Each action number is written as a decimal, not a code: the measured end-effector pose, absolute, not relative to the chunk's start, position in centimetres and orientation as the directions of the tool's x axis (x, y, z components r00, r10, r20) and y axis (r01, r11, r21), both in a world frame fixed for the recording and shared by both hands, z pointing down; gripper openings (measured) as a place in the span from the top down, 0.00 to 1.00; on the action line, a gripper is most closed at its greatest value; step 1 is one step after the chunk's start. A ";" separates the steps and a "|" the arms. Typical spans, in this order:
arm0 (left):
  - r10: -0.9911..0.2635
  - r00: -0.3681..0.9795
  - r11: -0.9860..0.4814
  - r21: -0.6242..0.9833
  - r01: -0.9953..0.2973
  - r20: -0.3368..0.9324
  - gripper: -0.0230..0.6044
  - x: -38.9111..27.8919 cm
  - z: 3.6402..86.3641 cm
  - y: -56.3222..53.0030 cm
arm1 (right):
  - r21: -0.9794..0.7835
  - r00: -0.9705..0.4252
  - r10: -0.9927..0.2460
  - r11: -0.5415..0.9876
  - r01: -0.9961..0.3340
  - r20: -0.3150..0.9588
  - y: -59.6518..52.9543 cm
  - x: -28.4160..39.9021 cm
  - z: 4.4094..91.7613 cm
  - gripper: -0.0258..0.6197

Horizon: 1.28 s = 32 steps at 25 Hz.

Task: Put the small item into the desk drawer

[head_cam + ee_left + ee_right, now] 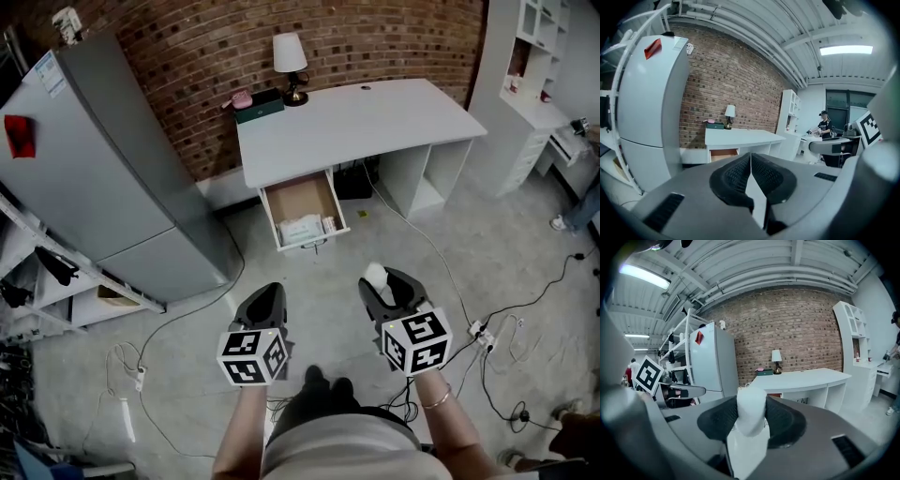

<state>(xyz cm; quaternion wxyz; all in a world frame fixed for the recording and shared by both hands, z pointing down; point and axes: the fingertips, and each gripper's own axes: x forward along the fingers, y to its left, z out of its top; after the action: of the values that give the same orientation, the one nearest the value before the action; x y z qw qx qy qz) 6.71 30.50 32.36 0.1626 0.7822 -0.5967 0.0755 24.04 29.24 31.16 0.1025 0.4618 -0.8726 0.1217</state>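
Note:
My right gripper is shut on a small white item, a rounded plastic piece that sticks up between the black pads in the right gripper view, where the item fills the gap. My left gripper is shut with nothing in it, its pads meeting. Both hang over the floor, well short of the white desk. The desk drawer is pulled open, with papers and small boxes inside. The drawer also shows in the left gripper view.
A grey fridge stands left of the desk, with open shelving beside it. A lamp and a dark box sit on the desk's back. Cables and a power strip lie on the floor at right. A white shelf unit stands far right.

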 end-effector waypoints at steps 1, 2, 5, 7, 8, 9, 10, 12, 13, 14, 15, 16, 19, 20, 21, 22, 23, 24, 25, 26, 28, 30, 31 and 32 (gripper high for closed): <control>-0.911 0.271 -0.231 0.160 -0.960 0.310 0.92 6.7 32.3 30.6 | -0.118 -0.555 -0.780 0.546 -0.829 0.289 29.3 24.2 31.1 0.68; -0.913 0.265 -0.226 0.157 -0.961 0.309 0.92 6.8 32.2 30.7 | -0.120 -0.558 -0.779 0.548 -0.828 0.288 29.3 24.3 31.1 0.68; -0.919 0.249 -0.210 0.152 -0.966 0.307 0.92 6.8 32.0 31.1 | -0.128 -0.564 -0.774 0.553 -0.823 0.288 29.3 24.8 31.1 0.68; -0.921 0.242 -0.205 0.147 -0.968 0.307 0.92 6.7 31.9 31.0 | -0.130 -0.565 -0.774 0.553 -0.823 0.286 29.0 24.9 31.2 0.68; -0.921 0.239 -0.203 0.144 -0.969 0.308 0.92 6.6 32.0 30.8 | -0.133 -0.566 -0.773 0.552 -0.823 0.286 28.7 24.8 31.3 0.68; -0.921 0.235 -0.200 0.141 -0.970 0.310 0.92 6.4 32.1 30.6 | -0.138 -0.567 -0.772 0.552 -0.822 0.287 28.4 24.8 31.5 0.68; -0.921 0.232 -0.197 0.140 -0.970 0.313 0.92 6.3 32.2 30.3 | -0.142 -0.568 -0.770 0.552 -0.821 0.289 28.1 24.7 31.6 0.68; -0.921 0.227 -0.192 0.138 -0.972 0.316 0.92 5.9 32.3 29.6 | -0.147 -0.569 -0.768 0.552 -0.821 0.294 27.2 24.4 31.9 0.68; -0.922 0.225 -0.191 0.137 -0.972 0.316 0.92 5.8 32.3 29.1 | -0.148 -0.569 -0.768 0.551 -0.821 0.296 26.7 24.3 31.9 0.68; -0.922 0.224 -0.190 0.136 -0.972 0.316 0.92 5.6 32.4 28.6 | -0.148 -0.568 -0.767 0.550 -0.822 0.298 26.2 24.2 32.0 0.68; -0.922 0.224 -0.189 0.136 -0.972 0.316 0.92 5.4 32.4 27.9 | -0.149 -0.567 -0.767 0.549 -0.822 0.301 25.5 24.0 32.1 0.68; -0.921 0.223 -0.188 0.137 -0.973 0.318 0.92 5.2 32.6 27.3 | -0.149 -0.565 -0.767 0.548 -0.823 0.304 24.9 23.8 32.2 0.68; -0.919 0.221 -0.182 0.145 -0.973 0.326 0.92 4.3 33.1 24.9 | -0.148 -0.563 -0.763 0.547 -0.824 0.318 22.6 22.8 32.5 0.68; -0.919 0.220 -0.180 0.147 -0.973 0.328 0.92 3.9 33.3 24.0 | -0.148 -0.563 -0.761 0.547 -0.824 0.322 21.8 22.5 32.6 0.68; -0.918 0.220 -0.180 0.146 -0.973 0.331 0.92 3.5 33.5 23.0 | -0.148 -0.563 -0.759 0.548 -0.823 0.326 20.8 22.1 32.7 0.68; -0.917 0.220 -0.181 0.144 -0.973 0.332 0.92 3.1 33.7 22.0 | -0.147 -0.564 -0.757 0.549 -0.823 0.329 19.8 21.6 32.9 0.68; -0.917 0.221 -0.183 0.142 -0.973 0.333 0.92 2.7 33.9 20.8 | -0.146 -0.564 -0.756 0.550 -0.823 0.332 18.7 21.2 33.0 0.68; -0.916 0.222 -0.184 0.141 -0.973 0.333 0.92 2.2 34.1 19.6 | -0.145 -0.564 -0.755 0.550 -0.823 0.334 17.5 20.6 33.2 0.68; -0.915 0.224 -0.186 0.143 -0.972 0.335 0.92 1.6 34.3 18.3 | -0.144 -0.562 -0.755 0.549 -0.823 0.338 16.3 20.0 33.4 0.68; -0.914 0.226 -0.186 0.146 -0.972 0.338 0.92 1.0 34.6 17.0 | -0.144 -0.560 -0.754 0.547 -0.825 0.342 15.0 19.4 33.6 0.68; -0.909 0.231 -0.187 0.155 -0.970 0.346 0.92 -0.5 35.2 14.4 | -0.146 -0.556 -0.753 0.542 -0.827 0.353 12.3 17.9 34.0 0.68; -0.904 0.238 -0.190 0.164 -0.968 0.356 0.92 -2.0 35.7 11.6 | -0.148 -0.552 -0.750 0.538 -0.829 0.364 9.6 16.2 34.3 0.68; -0.901 0.242 -0.192 0.170 -0.967 0.360 0.92 -2.8 35.9 10.3 | -0.149 -0.550 -0.749 0.536 -0.831 0.370 8.2 15.4 34.5 0.68; -0.898 0.247 -0.194 0.175 -0.965 0.364 0.92 -3.6 36.2 8.9 | -0.148 -0.547 -0.748 0.534 -0.832 0.376 6.8 14.6 34.6 0.68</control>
<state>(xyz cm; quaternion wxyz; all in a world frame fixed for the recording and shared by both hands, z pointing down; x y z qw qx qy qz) -3.57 8.92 36.16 0.1856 0.7674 -0.6071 0.0902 14.58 6.83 34.60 0.1345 0.4566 -0.8654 0.1566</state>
